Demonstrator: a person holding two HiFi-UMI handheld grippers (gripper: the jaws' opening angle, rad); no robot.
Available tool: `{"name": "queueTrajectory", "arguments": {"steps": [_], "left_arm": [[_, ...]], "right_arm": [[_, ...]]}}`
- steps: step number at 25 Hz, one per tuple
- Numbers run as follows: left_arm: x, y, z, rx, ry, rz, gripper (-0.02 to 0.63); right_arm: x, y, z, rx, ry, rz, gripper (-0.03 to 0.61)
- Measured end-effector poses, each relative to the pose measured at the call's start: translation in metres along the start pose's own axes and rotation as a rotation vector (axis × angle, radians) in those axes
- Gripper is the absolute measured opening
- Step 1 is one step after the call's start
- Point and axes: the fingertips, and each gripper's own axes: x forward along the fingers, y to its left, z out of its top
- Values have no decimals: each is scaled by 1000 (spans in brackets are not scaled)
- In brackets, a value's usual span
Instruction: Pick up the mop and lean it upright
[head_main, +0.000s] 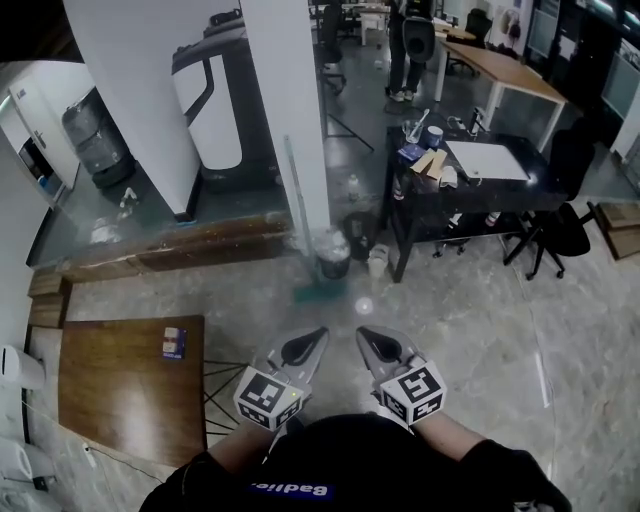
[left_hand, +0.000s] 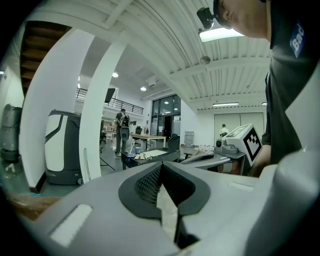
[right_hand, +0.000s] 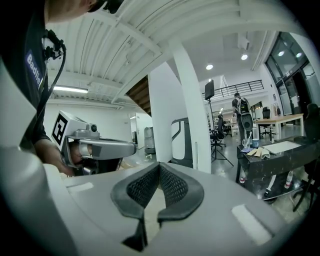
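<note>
The mop stands upright against the white pillar (head_main: 290, 90). Its thin pale handle (head_main: 294, 195) rises along the pillar's face and its teal head (head_main: 316, 293) rests on the floor. The handle also shows as a pale rod in the left gripper view (left_hand: 85, 165) and in the right gripper view (right_hand: 195, 156). Both grippers hang close to the person's body, well short of the mop. My left gripper (head_main: 318, 334) (left_hand: 161, 169) is shut with nothing in it. My right gripper (head_main: 362, 334) (right_hand: 159, 169) is shut and empty too. They point side by side toward the pillar.
A dark bin (head_main: 333, 260) and a white cup (head_main: 377, 265) stand beside the mop head. A cluttered black table (head_main: 520, 195) and an office chair (head_main: 562, 232) are at the right. A brown wooden table (head_main: 120, 390) is at the near left. A person (head_main: 405, 50) stands far back.
</note>
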Motion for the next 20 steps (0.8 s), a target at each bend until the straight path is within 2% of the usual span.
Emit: {"name": "queueTrajectory", "arguments": {"steps": [7, 14, 20], "left_arm": [[-31, -1, 6, 23, -23, -35, 20], [-45, 1, 1, 31, -30, -57, 20], [-52, 6, 2, 26, -37, -48, 20]], "right_arm": [[8, 35, 10, -19, -14, -11, 2], [12, 54, 4, -15, -7, -23, 1], [17, 63, 3, -24, -3, -7, 0]]}}
